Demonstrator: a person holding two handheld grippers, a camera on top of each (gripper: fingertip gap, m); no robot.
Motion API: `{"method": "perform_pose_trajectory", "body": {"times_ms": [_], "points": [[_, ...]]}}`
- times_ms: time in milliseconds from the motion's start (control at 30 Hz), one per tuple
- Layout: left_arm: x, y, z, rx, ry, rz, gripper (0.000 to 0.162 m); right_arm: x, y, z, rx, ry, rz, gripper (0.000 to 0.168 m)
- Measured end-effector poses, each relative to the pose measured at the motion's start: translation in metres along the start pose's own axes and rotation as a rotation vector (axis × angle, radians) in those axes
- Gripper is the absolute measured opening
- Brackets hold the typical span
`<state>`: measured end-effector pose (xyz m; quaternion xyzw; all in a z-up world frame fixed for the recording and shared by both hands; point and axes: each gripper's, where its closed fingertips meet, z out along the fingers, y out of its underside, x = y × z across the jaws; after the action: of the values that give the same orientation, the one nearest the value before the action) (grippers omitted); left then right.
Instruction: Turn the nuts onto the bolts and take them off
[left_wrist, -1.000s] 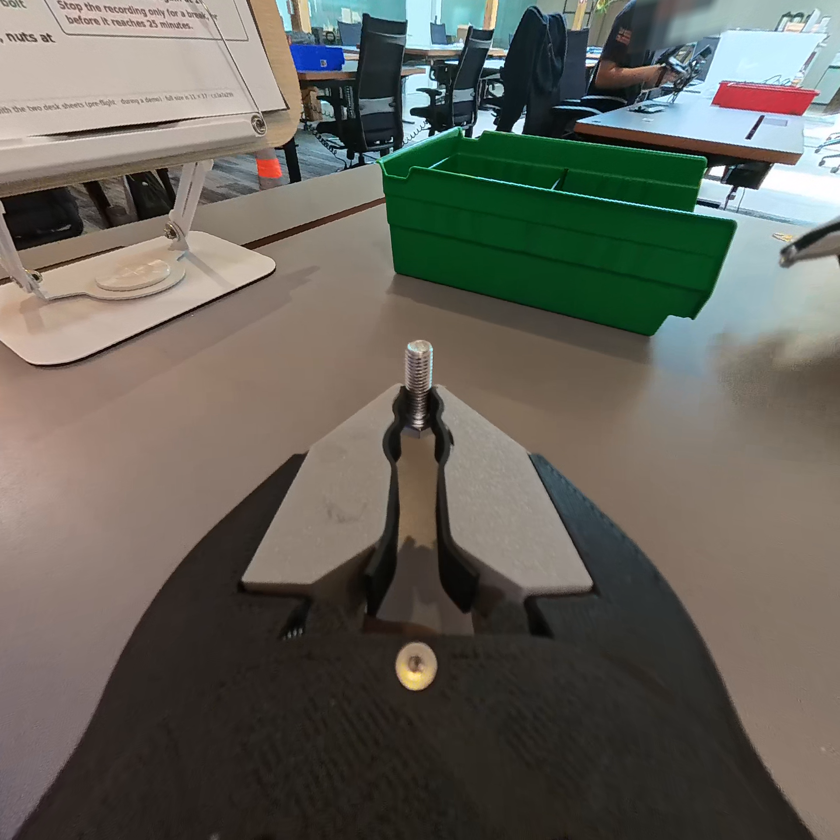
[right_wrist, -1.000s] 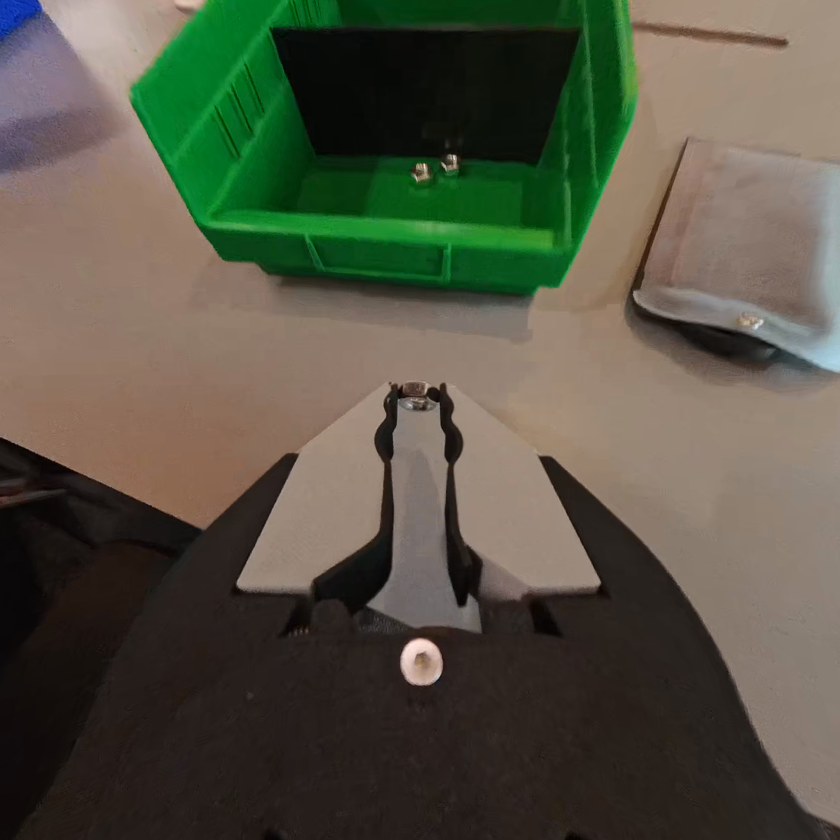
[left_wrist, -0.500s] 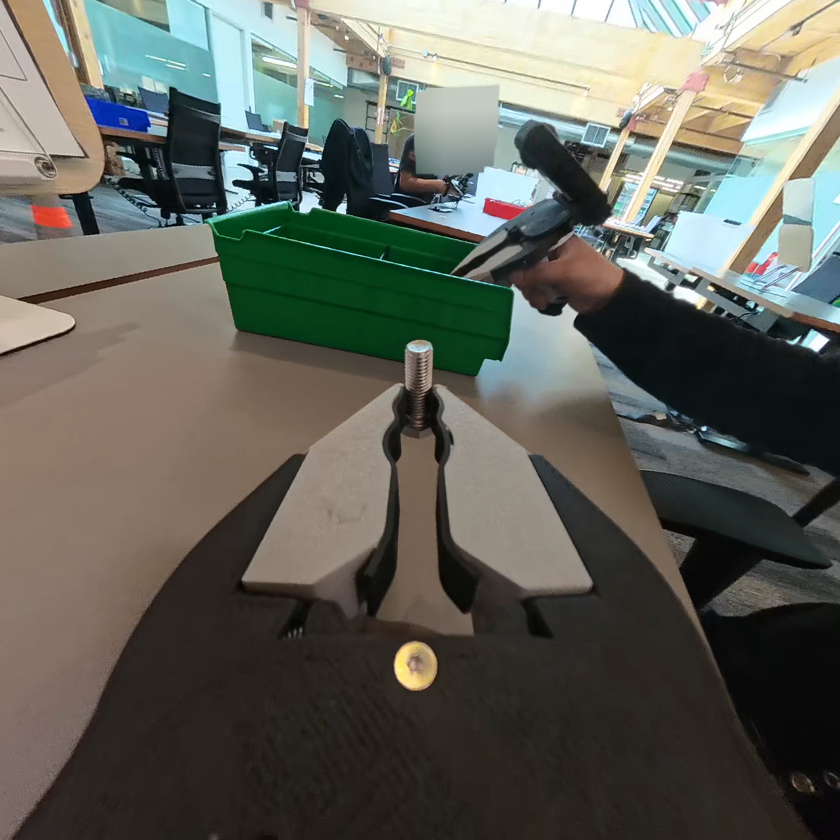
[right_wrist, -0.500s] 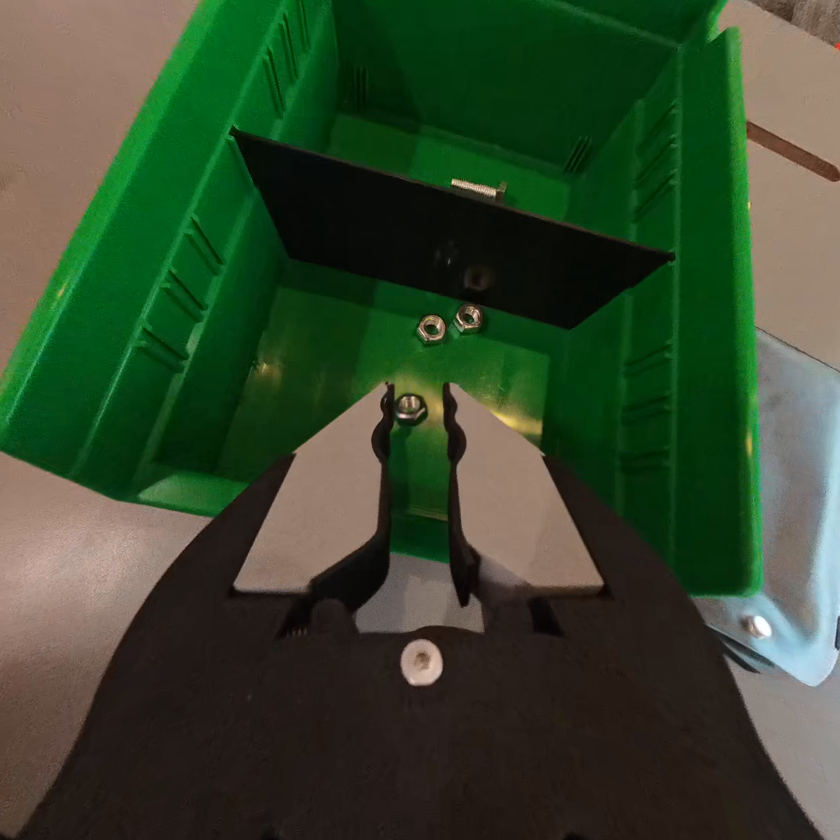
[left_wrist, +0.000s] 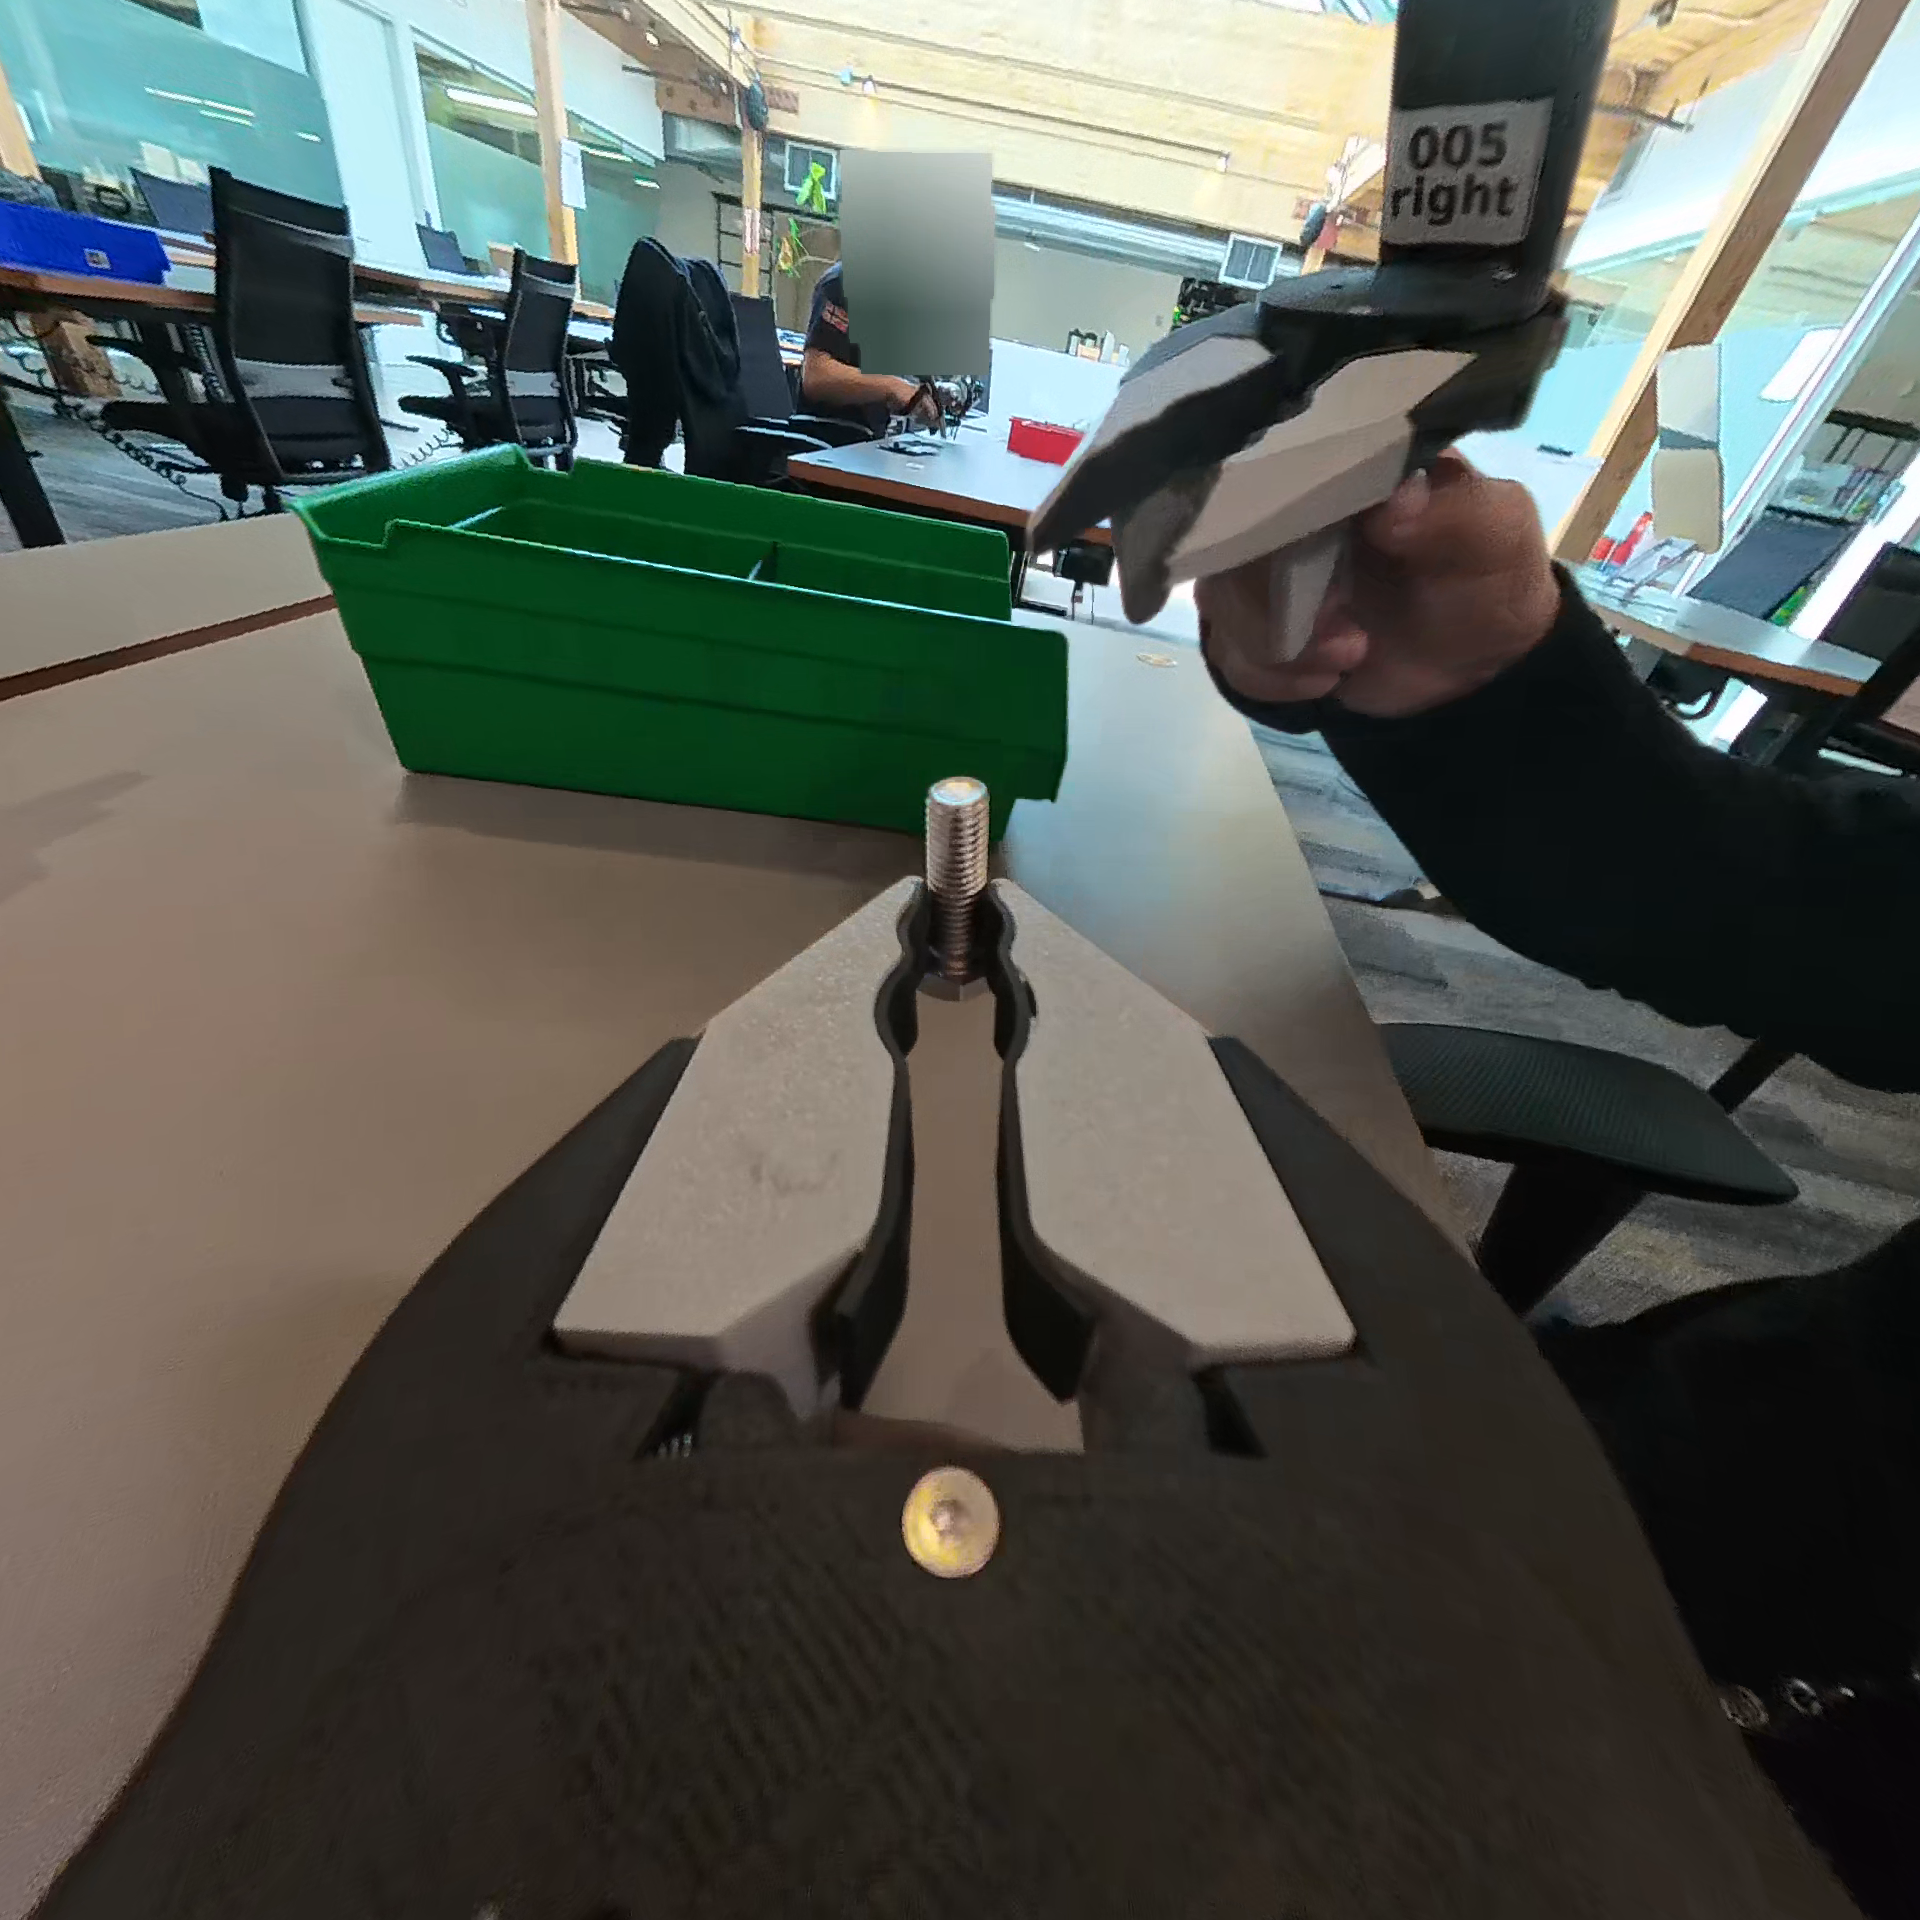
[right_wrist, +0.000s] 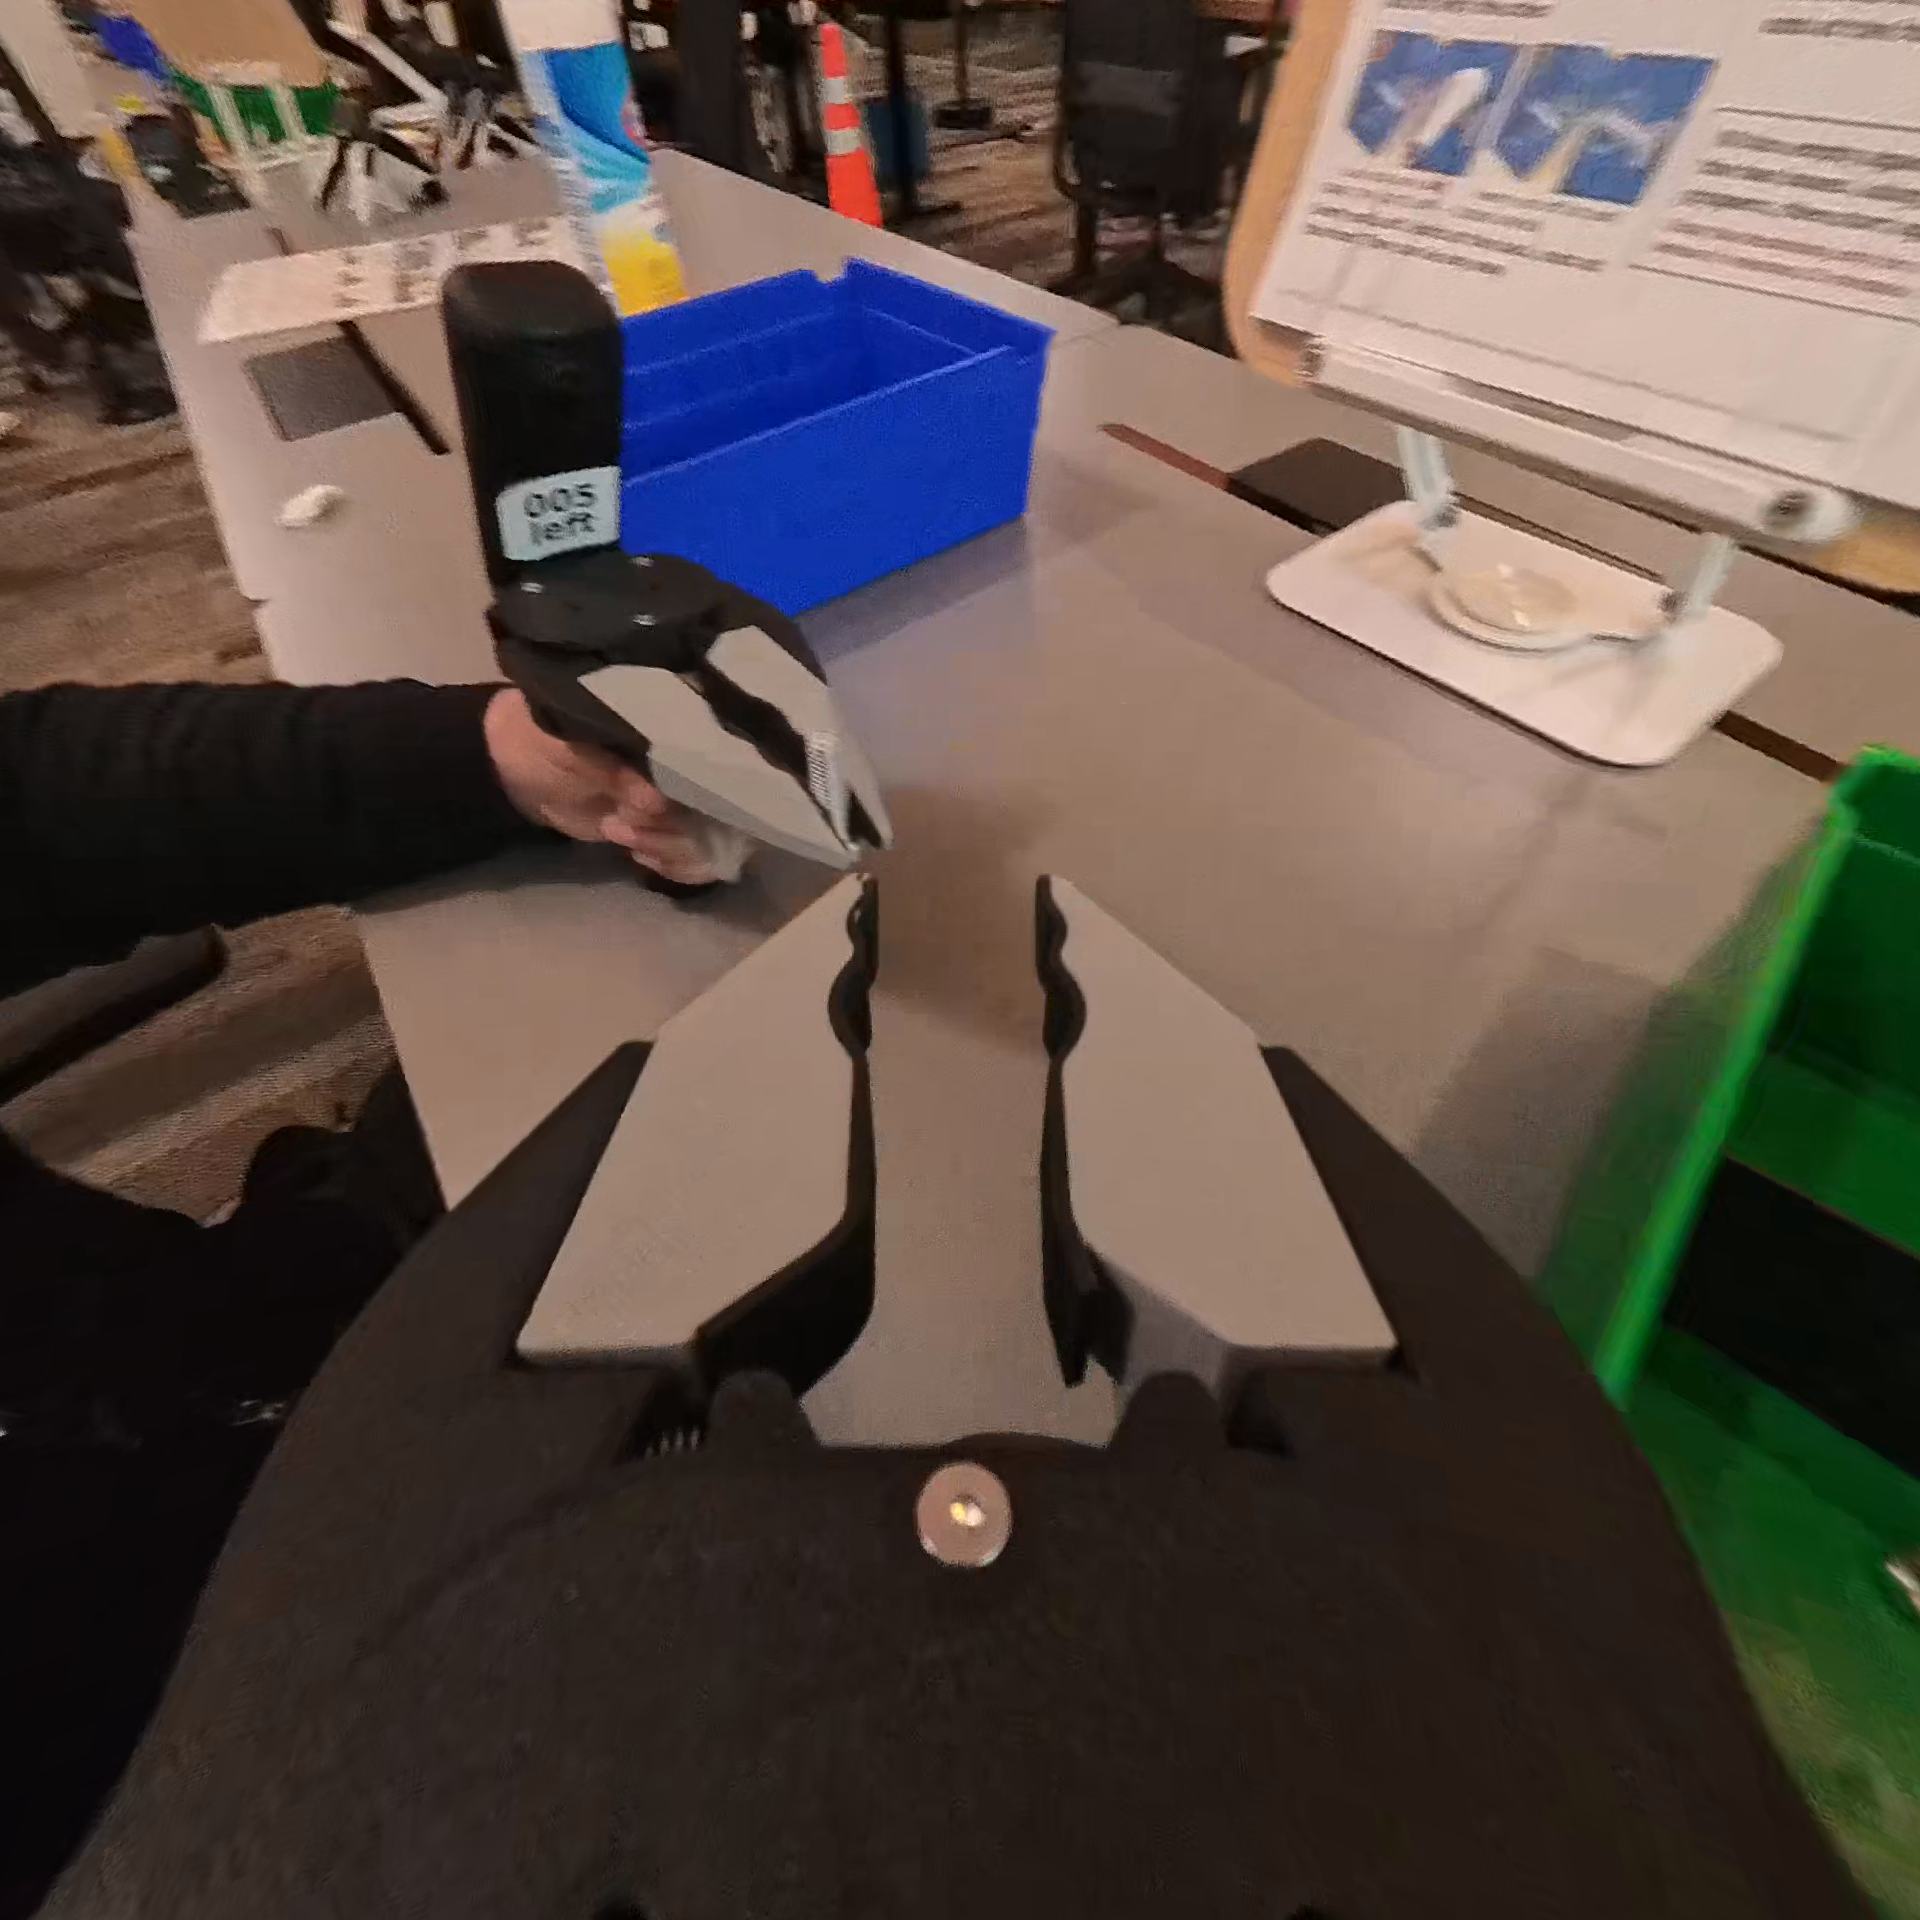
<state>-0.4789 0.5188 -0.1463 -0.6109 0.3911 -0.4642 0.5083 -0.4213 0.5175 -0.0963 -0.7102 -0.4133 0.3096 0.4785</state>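
Note:
My left gripper (left_wrist: 956, 896) is shut on a steel bolt (left_wrist: 957, 844), gripping its lower end; the threaded shank stands upright above the fingertips. It shows in the right wrist view (right_wrist: 860, 826) too, held by a hand, with the bolt (right_wrist: 821, 767) between its fingers. My right gripper (right_wrist: 954, 896) is open and empty, just right of the left gripper's tip. In the left wrist view it (left_wrist: 1086, 577) hangs above and right of the bolt, fingers pointing down-left. The green bin (left_wrist: 707, 665) stands behind the bolt.
The green bin (right_wrist: 1818, 1143) lies close on the right in the right wrist view. A blue bin (right_wrist: 831, 416) and a white document stand (right_wrist: 1517, 623) stand farther back on the grey table (right_wrist: 1195, 779). The table edge and a black chair (left_wrist: 1558, 1122) lie to the right. The gap from one gripper's tips to the other's is roughly 9 centimetres.
My right gripper held a nut over the green bin; now it is open, without the nut, and has swung away toward the left gripper. The left gripper still holds the bolt and has turned right.

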Motion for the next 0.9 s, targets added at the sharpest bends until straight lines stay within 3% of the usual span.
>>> {"method": "perform_pose_trajectory", "body": {"times_ms": [167,233,333,433,533,633,733,900], "points": [[0.005,0.001,0.0,-0.011,0.011,0.022,0.006,-0.035,0.002,0.061,-0.013,-0.09,-0.014,0.03],[0.006,0.0,0.0,-0.005,0.011,0.027,0.006,-0.046,0.005,0.079,-0.03,-0.151,-0.002,0.021],[0.004,-0.001,-0.001,-0.002,0.006,0.022,0.006,-0.042,0.006,0.086,-0.02,-0.123,-0.03,0.006],[0.002,-0.004,0.0,0.011,-0.012,0.011,0.009,-0.039,0.003,0.084,0.002,-0.119,-0.011,0.006],[-0.001,-0.007,0.0,0.026,-0.039,0.01,0.029,-0.024,0.003,0.081,0.016,-0.069,0.022,0.006],[-0.012,-0.007,-0.002,0.024,-0.102,0.016,0.038,0.002,-0.006,0.07,0.026,0.03,0.022,0.006],[-0.022,-0.004,-0.005,0.011,-0.147,0.005,0.035,0.046,-0.034,0.041,0.058,0.185,-0.016,0.006],[-0.028,0.0,-0.005,-0.012,-0.17,-0.008,0.029,0.166,-0.05,-0.009,-0.04,0.509,-0.035,0.006]]}}
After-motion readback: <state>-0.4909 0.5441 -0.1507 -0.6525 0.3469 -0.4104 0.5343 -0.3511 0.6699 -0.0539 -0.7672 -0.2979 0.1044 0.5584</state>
